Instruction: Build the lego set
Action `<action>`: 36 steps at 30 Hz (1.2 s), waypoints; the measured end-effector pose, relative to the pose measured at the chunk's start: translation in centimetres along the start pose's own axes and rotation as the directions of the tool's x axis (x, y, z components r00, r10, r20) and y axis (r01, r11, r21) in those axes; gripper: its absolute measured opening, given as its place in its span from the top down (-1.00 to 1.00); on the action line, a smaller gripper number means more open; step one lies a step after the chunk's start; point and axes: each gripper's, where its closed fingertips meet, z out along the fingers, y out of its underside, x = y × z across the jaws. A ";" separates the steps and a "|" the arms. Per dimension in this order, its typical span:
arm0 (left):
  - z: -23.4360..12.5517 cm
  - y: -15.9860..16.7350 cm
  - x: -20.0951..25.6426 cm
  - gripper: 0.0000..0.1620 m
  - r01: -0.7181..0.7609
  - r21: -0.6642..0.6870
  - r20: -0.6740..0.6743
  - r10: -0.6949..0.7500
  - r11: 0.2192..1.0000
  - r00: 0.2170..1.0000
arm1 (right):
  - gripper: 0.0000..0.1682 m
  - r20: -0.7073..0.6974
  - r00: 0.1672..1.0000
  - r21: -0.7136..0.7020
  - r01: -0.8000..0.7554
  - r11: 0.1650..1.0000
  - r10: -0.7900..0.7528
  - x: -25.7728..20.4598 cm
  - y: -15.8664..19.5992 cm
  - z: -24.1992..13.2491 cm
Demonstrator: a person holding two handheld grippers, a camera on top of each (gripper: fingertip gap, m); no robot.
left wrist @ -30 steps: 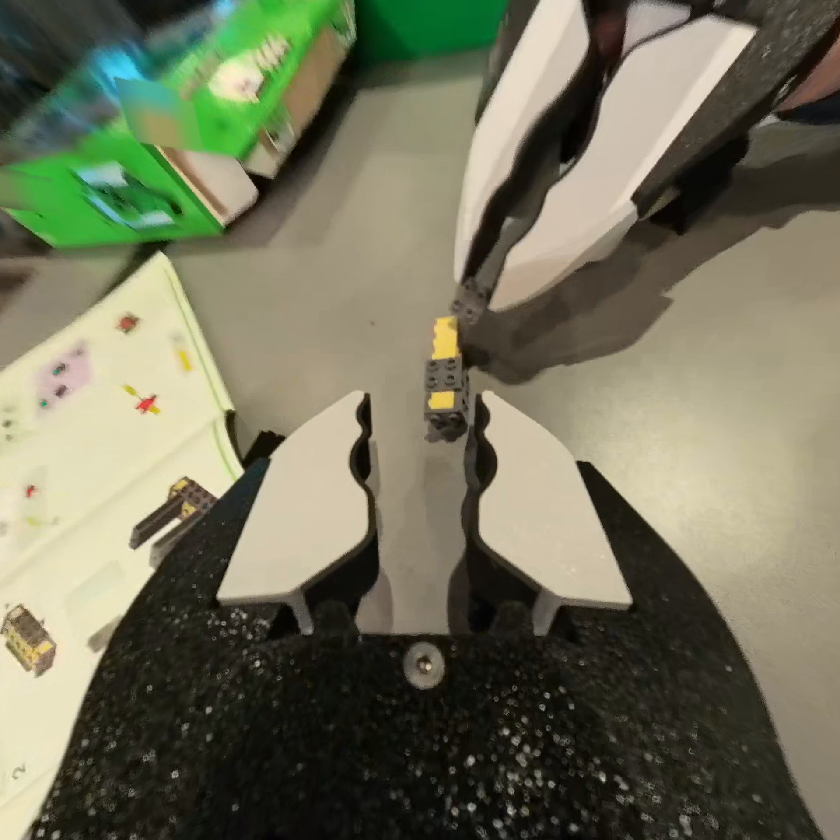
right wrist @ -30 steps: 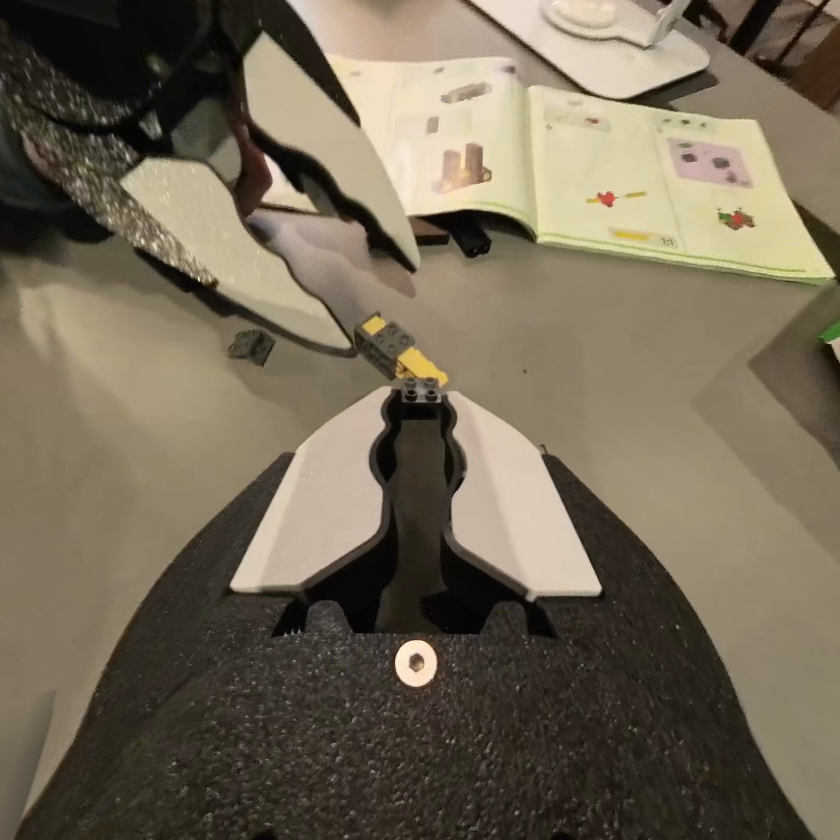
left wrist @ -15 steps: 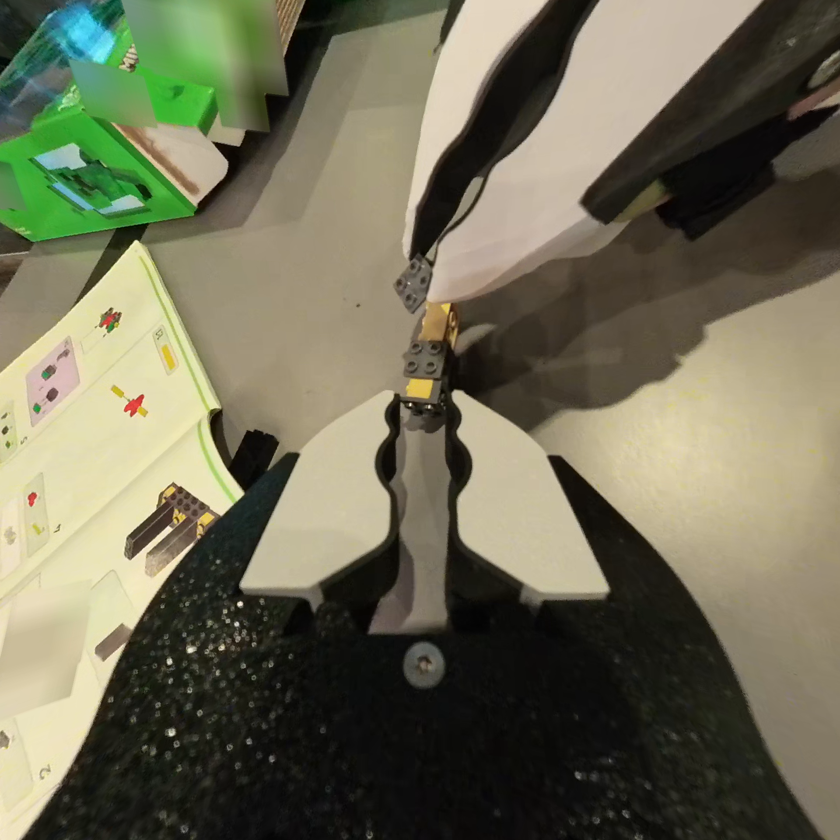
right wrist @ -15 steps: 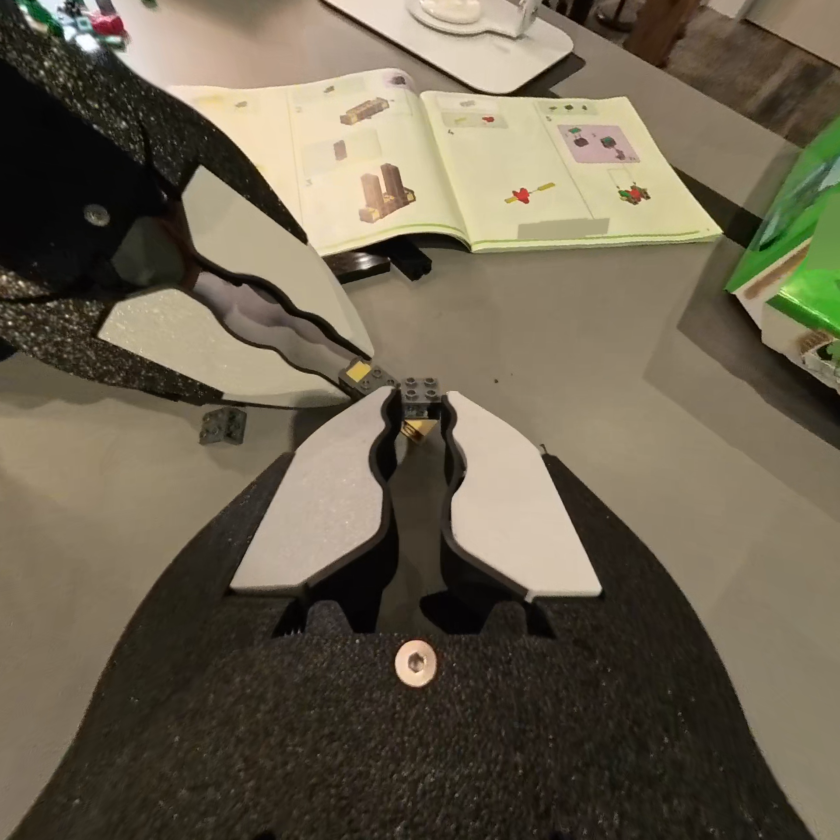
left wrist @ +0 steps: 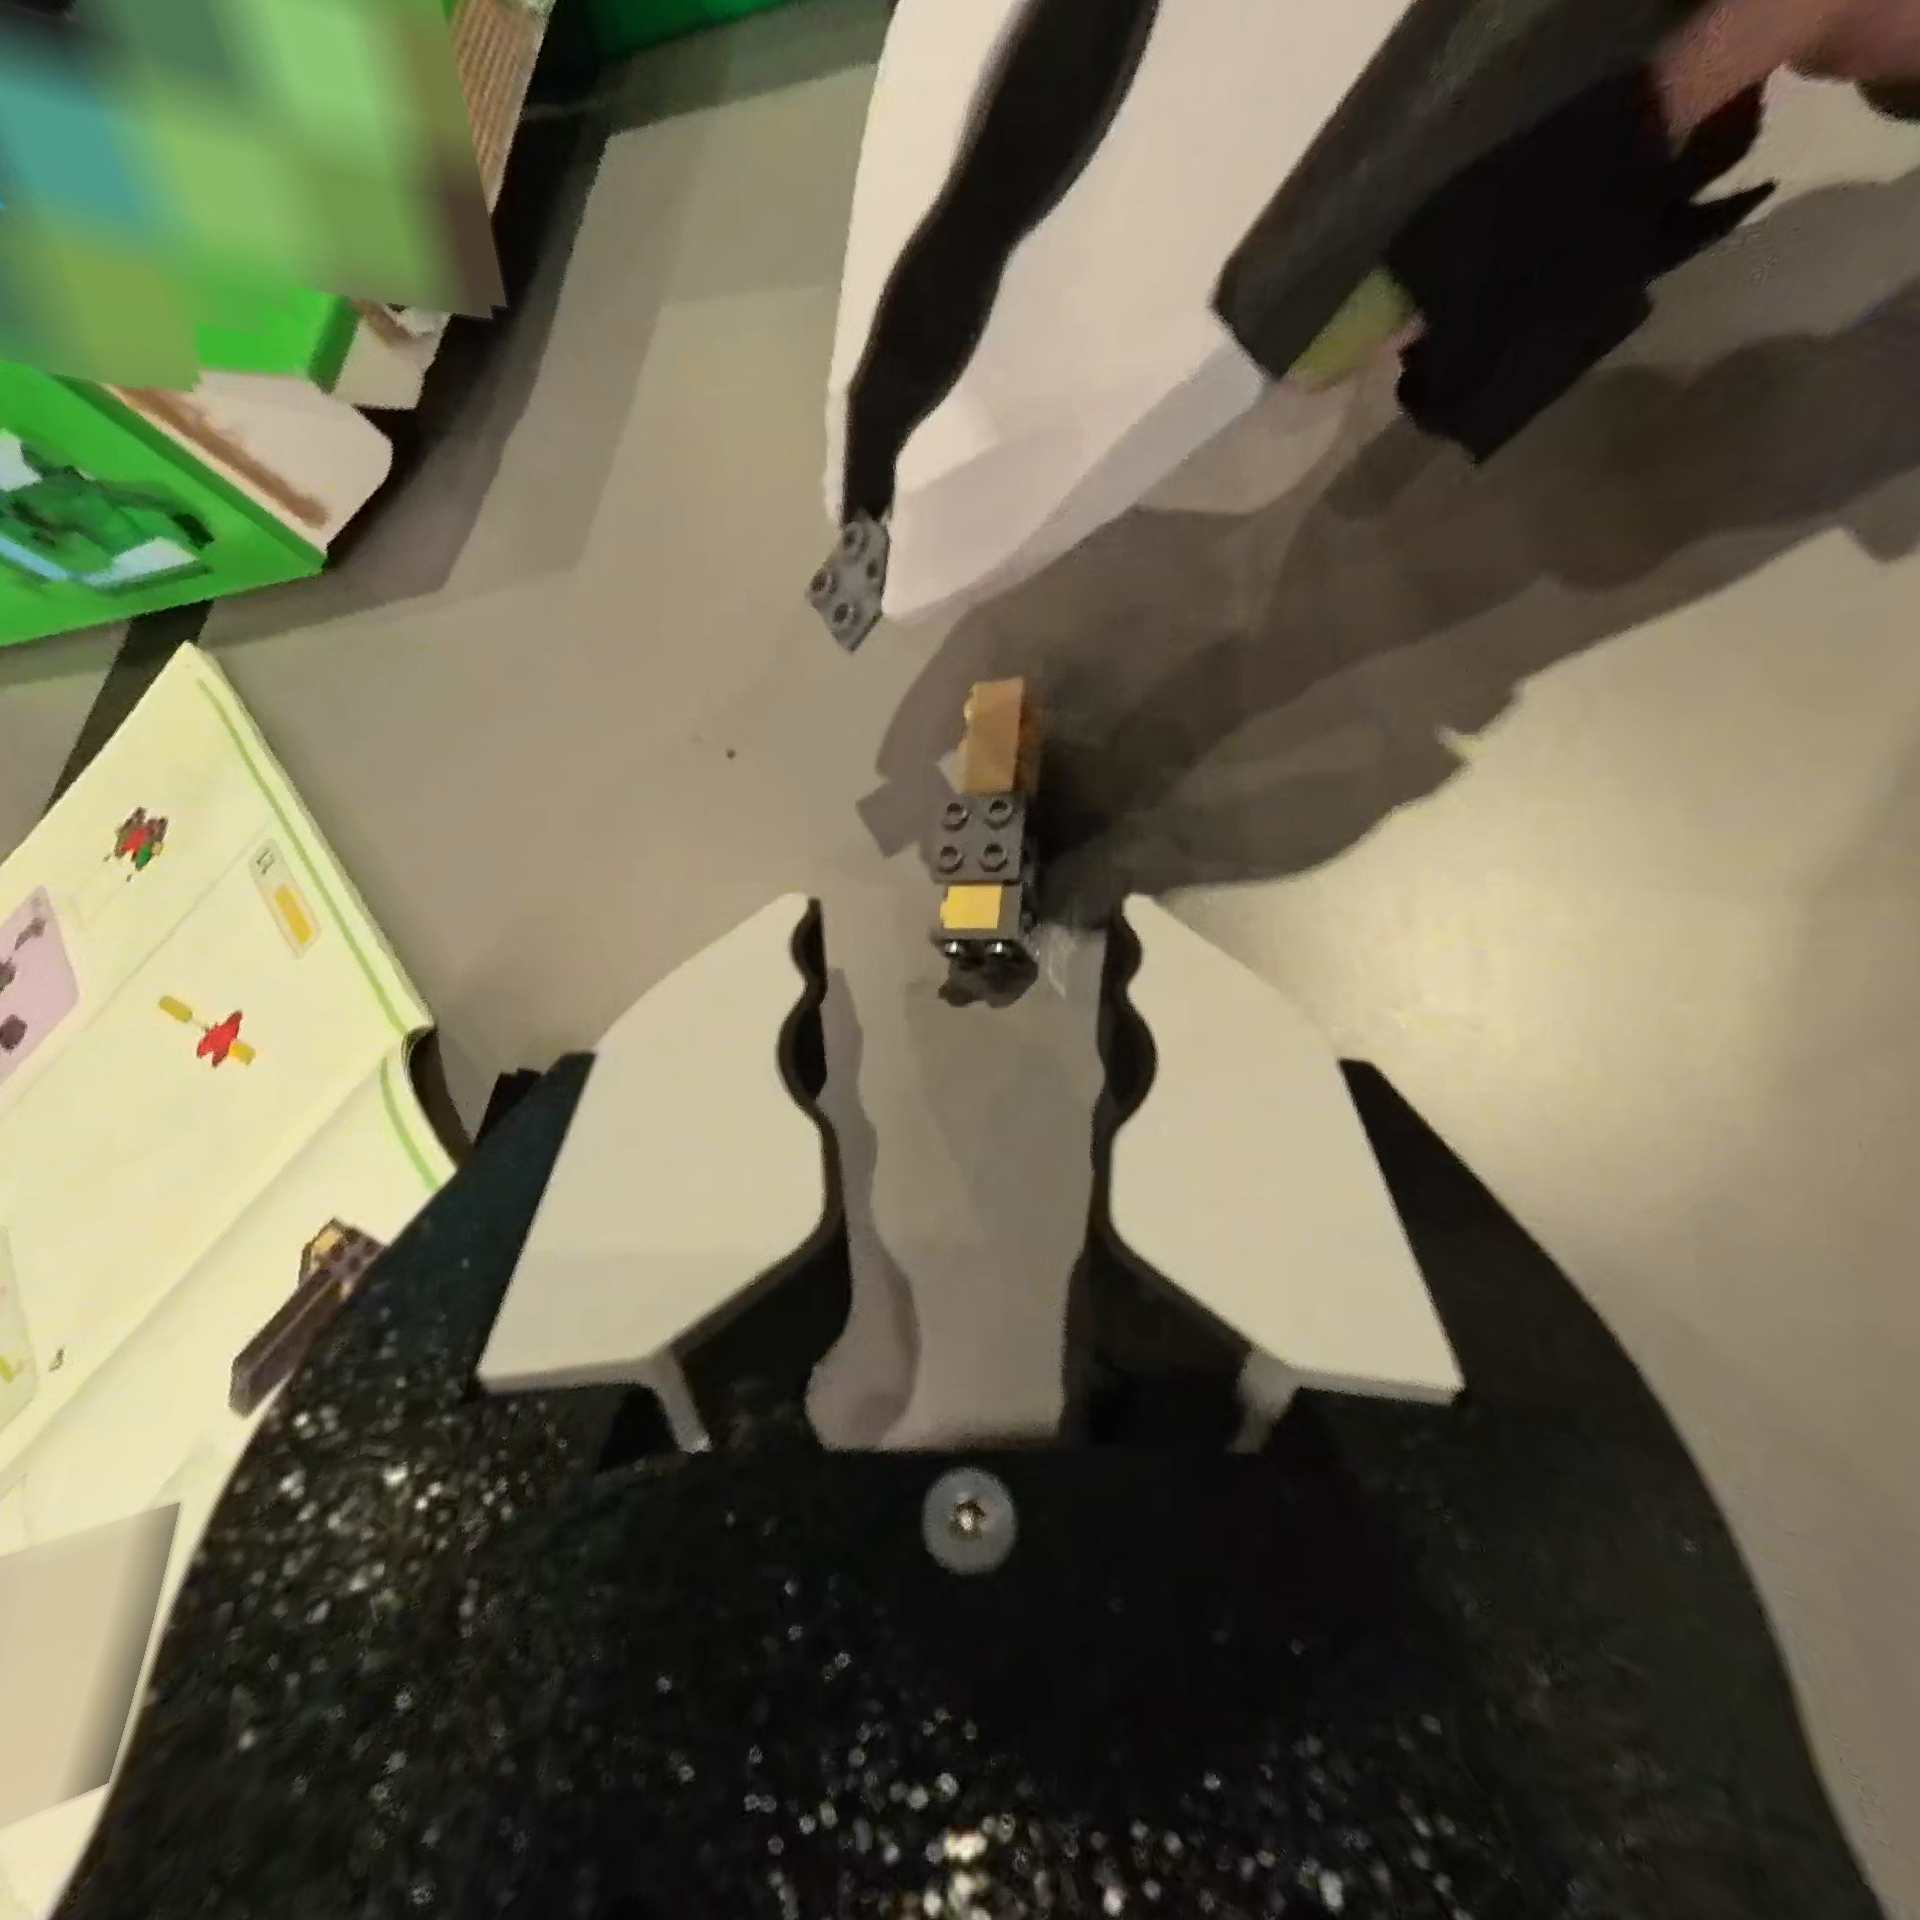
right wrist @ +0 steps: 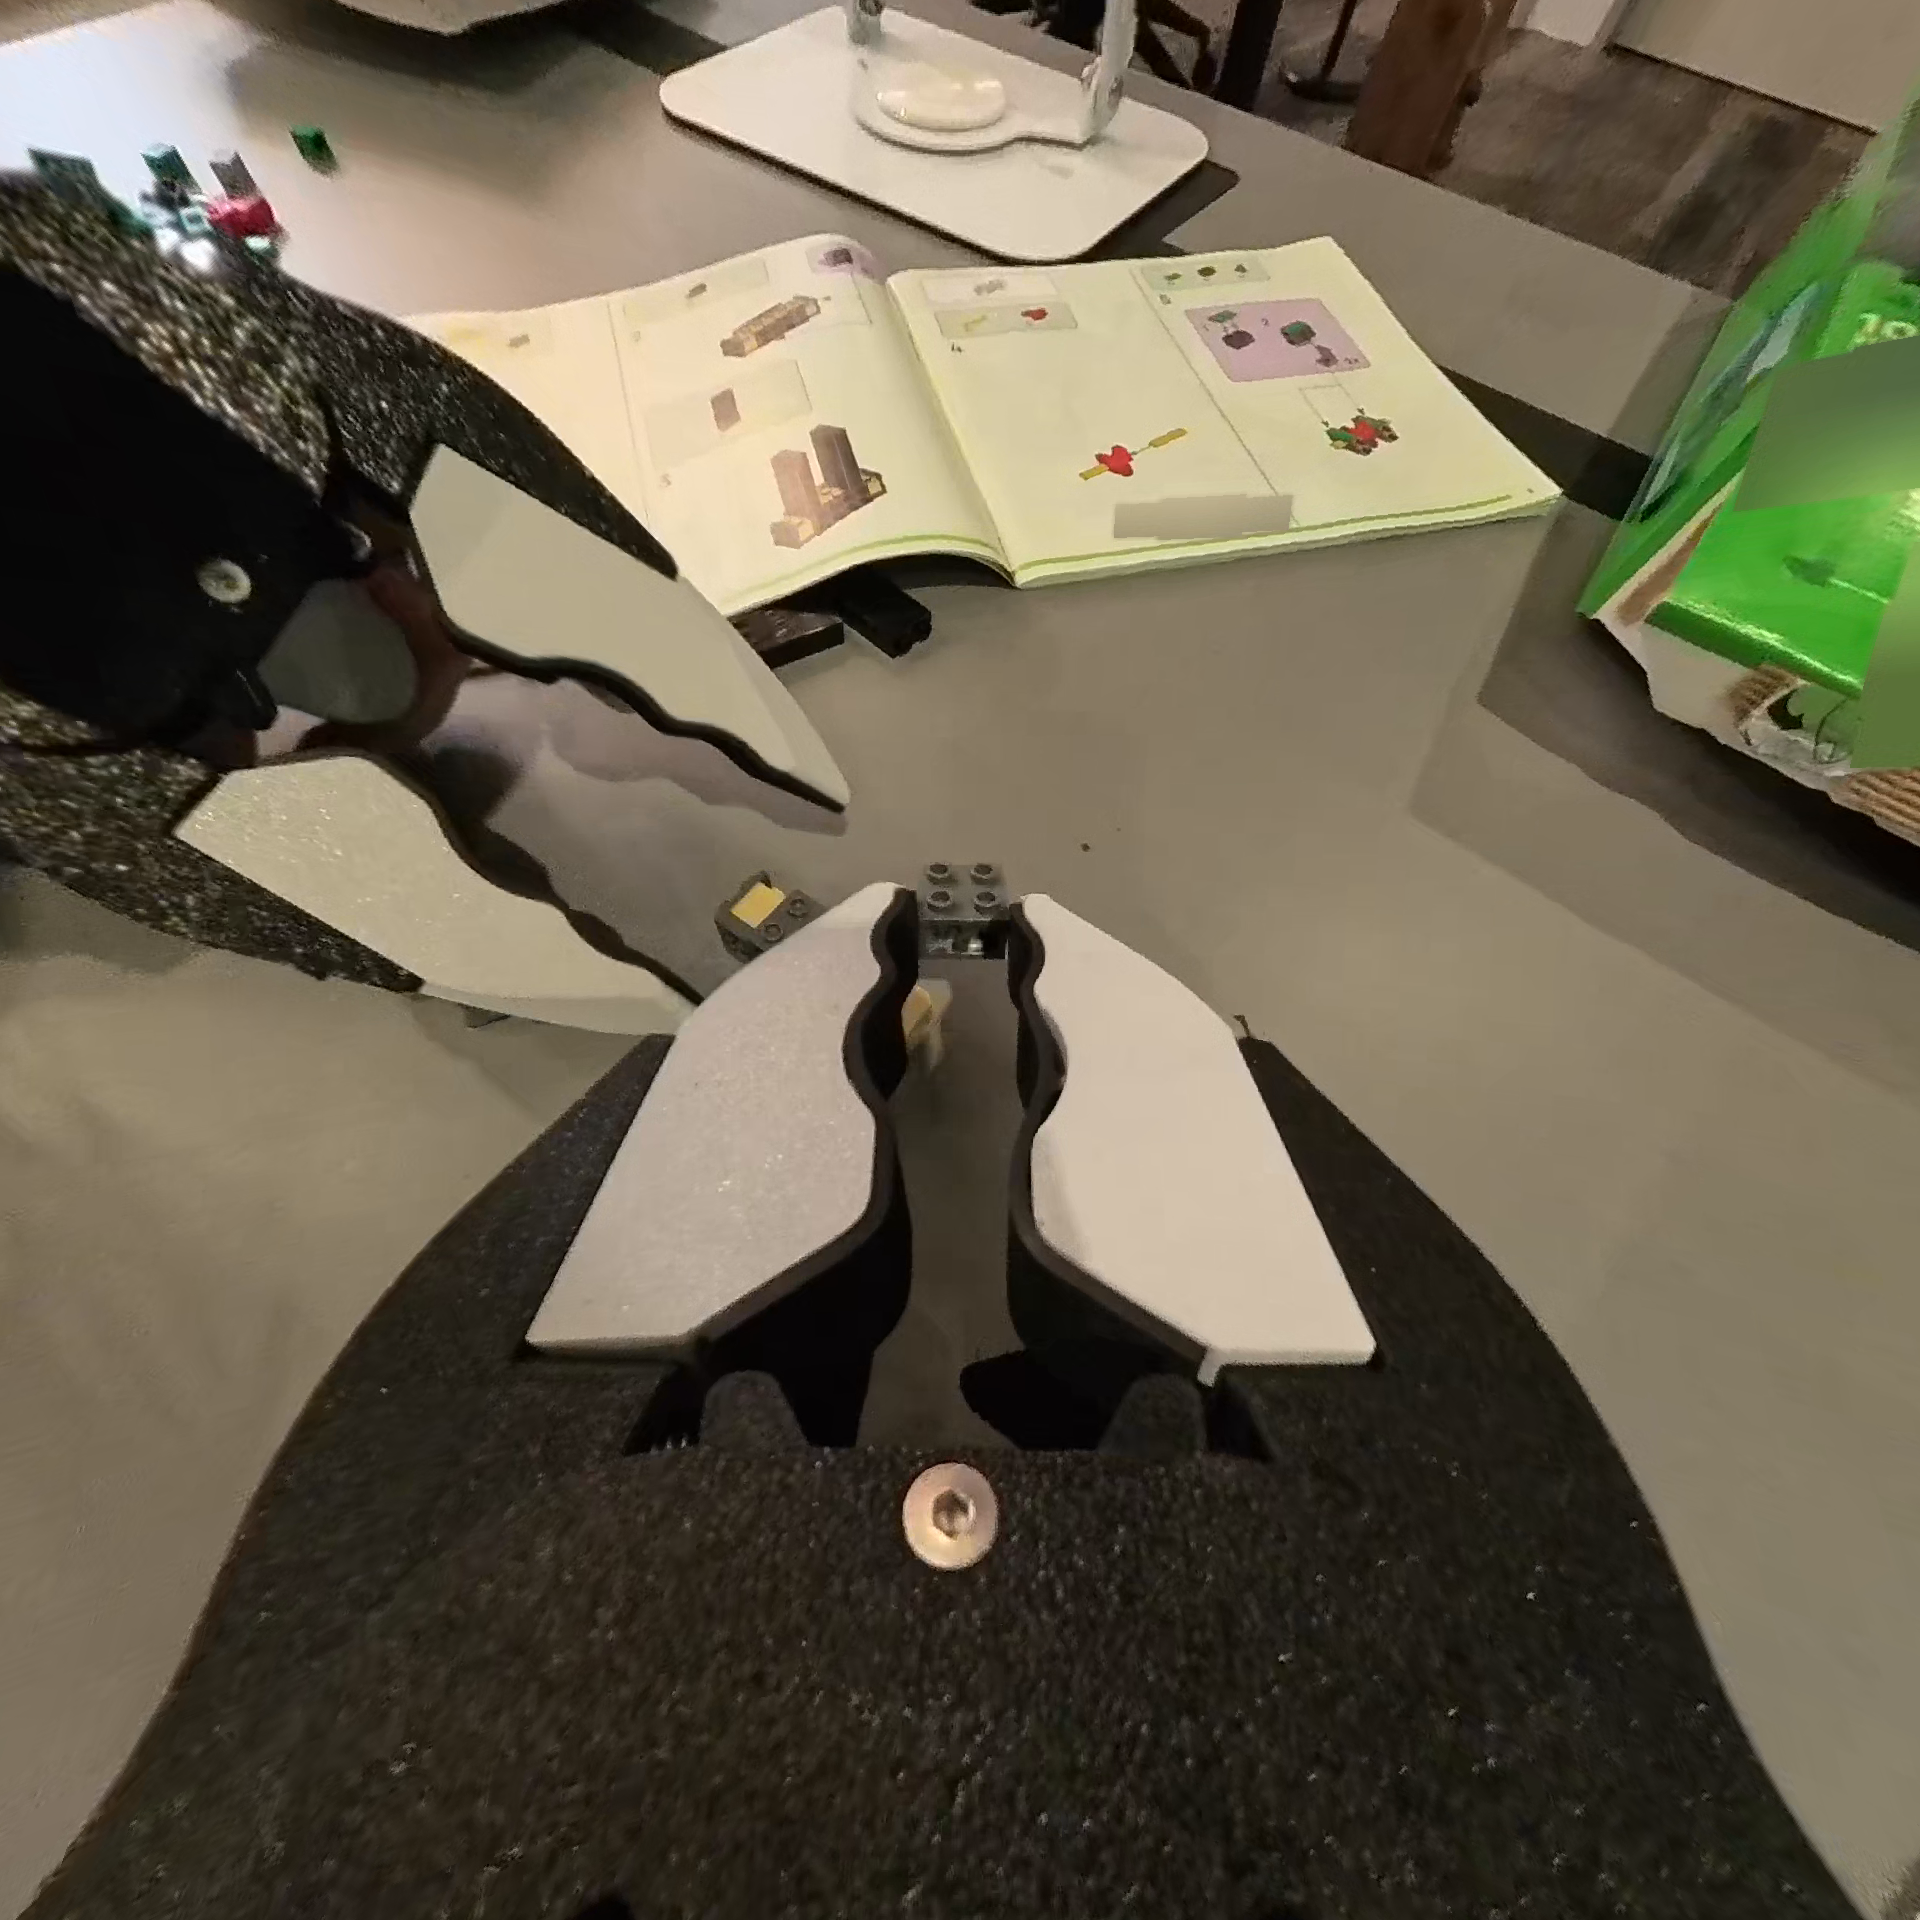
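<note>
A small dark grey and yellow lego assembly [left wrist: 982, 862] lies on the grey table [left wrist: 1558, 1039], just ahead of my left gripper [left wrist: 966, 914]. That gripper is open and empty, with its tips on either side of the assembly's near end. My right gripper [right wrist: 956, 899] is shut on a small grey 2x2 plate [right wrist: 961, 899]. In the left wrist view the plate [left wrist: 850, 587] hangs a little above and beyond the assembly. In the right wrist view the assembly [right wrist: 764, 909] is partly hidden behind the right gripper's left finger.
An open instruction booklet [right wrist: 1039, 416] lies behind, with dark pieces [right wrist: 883, 623] at its near edge. A green box [right wrist: 1766, 468] stands at the right. A white stand base [right wrist: 935, 135] is farther back. Loose bricks [right wrist: 239, 208] lie at the far left. Left tips to right tips: about 6 centimeters.
My left gripper closed on the assembly half a second ago and has now opened and let it go. The right gripper has drawn the grey plate a little away from the assembly.
</note>
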 end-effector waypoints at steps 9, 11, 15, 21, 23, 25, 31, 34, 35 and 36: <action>0.2 -0.2 -0.6 0.77 0.029 -0.006 0.180 -0.028 1.000 0.983 | 0.82 -0.038 0.994 0.014 -0.101 0.995 0.102 -0.5 0.4 -0.4; 0.2 -0.4 -0.5 0.78 0.008 -0.008 0.215 -0.006 1.000 0.977 | 0.82 -0.066 0.993 0.009 -0.094 0.996 0.095 -0.6 0.5 -0.3; 0.3 -0.4 -0.4 0.78 0.029 -0.012 0.204 -0.026 1.000 0.979 | 0.82 -0.084 0.994 -0.021 -0.077 0.997 0.075 -1.1 0.7 0.5; 0.4 -0.1 -0.3 0.79 0.100 -0.024 0.149 -0.095 0.995 0.984 | 0.82 -0.109 0.992 -0.083 -0.069 0.994 0.059 -1.2 1.5 1.6; 0.4 0.0 -0.3 0.79 0.104 -0.025 0.145 -0.100 0.994 0.984 | 0.82 -0.113 0.992 -0.095 -0.073 0.993 0.062 -1.3 1.6 1.9; 0.4 0.0 -0.3 0.79 0.108 -0.025 0.143 -0.103 0.994 0.984 | 0.82 -0.122 0.991 -0.100 -0.073 0.992 0.061 -1.2 1.6 1.9; 0.4 0.0 -0.3 0.79 0.110 -0.026 0.140 -0.106 0.994 0.984 | 0.82 -0.132 0.990 -0.103 -0.067 0.992 0.053 -1.3 1.6 1.9; 0.4 0.0 -0.3 0.79 0.113 -0.027 0.136 -0.109 0.993 0.985 | 0.81 -0.133 0.989 -0.101 -0.076 0.992 0.062 -1.2 1.6 2.0; 0.4 0.0 -0.3 0.79 0.115 -0.027 0.135 -0.111 0.993 0.985 | 0.80 -0.132 0.989 -0.100 -0.078 0.992 0.064 -1.2 1.6 1.9; 0.4 0.0 -0.3 0.79 0.117 -0.027 0.134 -0.112 0.993 0.985 | 0.80 -0.129 0.989 -0.098 -0.080 0.992 0.067 -1.2 1.6 1.9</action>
